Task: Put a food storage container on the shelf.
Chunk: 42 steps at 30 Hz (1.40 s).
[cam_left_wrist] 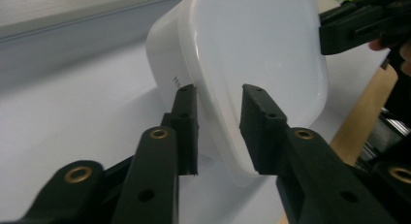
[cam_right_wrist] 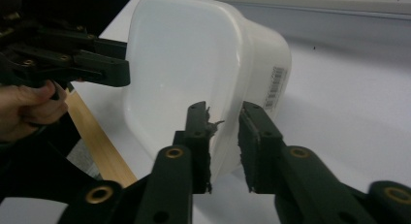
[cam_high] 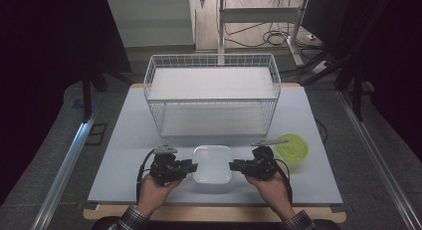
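High view: white square plastic container (cam_high: 212, 163) sits near front edge of pale grey table (cam_high: 124, 140), between left gripper (cam_high: 191, 166) and right gripper (cam_high: 234, 165) — one at each side rim. White wire basket (cam_high: 211, 93) behind; green round lid (cam_high: 291, 146) just right of right gripper.

Left gripper view: black jaws straddle container's rim (cam_left_wrist: 213, 117), one inside, one outside — narrow, rim pinched.

Right gripper view: jaws clamp opposite rim (cam_right_wrist: 225, 127) likewise; left gripper (cam_right_wrist: 123, 64) at far rim.

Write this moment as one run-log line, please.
left tool: shut on left rim of square white plastic tub | right tool: shut on right rim | tub: on table, before white wire basket
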### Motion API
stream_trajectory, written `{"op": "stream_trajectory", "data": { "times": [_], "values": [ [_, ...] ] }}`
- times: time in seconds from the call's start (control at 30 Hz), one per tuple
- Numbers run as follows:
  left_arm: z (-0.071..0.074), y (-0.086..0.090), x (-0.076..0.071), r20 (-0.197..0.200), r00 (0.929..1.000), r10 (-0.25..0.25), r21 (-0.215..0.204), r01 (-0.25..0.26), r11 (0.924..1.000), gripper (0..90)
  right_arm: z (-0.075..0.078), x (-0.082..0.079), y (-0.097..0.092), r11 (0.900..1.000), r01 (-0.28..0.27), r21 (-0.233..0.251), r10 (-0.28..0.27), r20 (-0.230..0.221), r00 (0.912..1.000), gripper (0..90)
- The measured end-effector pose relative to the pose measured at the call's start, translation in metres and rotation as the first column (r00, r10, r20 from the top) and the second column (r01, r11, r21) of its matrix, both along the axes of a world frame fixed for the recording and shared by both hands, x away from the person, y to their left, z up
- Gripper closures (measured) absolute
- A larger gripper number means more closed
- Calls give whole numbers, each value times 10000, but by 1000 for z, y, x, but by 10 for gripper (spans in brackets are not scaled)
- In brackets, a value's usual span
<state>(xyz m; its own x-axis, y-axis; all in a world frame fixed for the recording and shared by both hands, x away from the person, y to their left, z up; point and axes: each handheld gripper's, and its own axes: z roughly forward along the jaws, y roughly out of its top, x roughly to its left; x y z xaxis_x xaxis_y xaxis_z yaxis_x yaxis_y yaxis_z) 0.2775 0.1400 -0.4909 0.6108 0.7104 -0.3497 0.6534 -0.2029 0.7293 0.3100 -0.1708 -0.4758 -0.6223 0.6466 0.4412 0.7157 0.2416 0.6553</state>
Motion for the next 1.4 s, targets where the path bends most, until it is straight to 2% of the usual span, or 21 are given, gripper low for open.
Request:
{"op": "stream_trajectory", "data": {
  "times": [0.2,0.3,0.47,0.6,0.63,0.8,1.07,1.4],
  "values": [
    [0,3,-1,-147,9996,231,-502,-238,9985,756,-1,-2,1,9995,306,-70,-304,312,9990,773],
    [0,4,-2,-195,9996,202,-505,-212,9985,780,-2,-3,3,9985,520,-163,-510,604,9969,763],
    [0,1,-5,-68,9997,219,-332,-221,9992,796,-2,-3,5,9976,661,-214,-643,790,9948,765],
    [0,0,-4,88,9995,303,-266,-301,9992,798,-1,-6,8,9956,802,-483,-729,1371,9879,767],
    [0,0,-4,101,9994,332,-292,-329,9990,798,-1,-6,8,9956,802,-483,-729,1371,9879,767],
    [7,0,-4,445,9979,471,-458,-450,9979,798,6,-8,7,9952,910,-365,-833,1754,9810,768],
    [20,1,0,964,9931,669,-406,-633,9972,792,20,-11,7,9963,853,-74,-812,2337,9689,778],
    [48,-2,8,1729,9800,981,-359,-933,9950,786,42,-6,7,9946,1028,149,-1025,3009,9481,779]
  ]
}}
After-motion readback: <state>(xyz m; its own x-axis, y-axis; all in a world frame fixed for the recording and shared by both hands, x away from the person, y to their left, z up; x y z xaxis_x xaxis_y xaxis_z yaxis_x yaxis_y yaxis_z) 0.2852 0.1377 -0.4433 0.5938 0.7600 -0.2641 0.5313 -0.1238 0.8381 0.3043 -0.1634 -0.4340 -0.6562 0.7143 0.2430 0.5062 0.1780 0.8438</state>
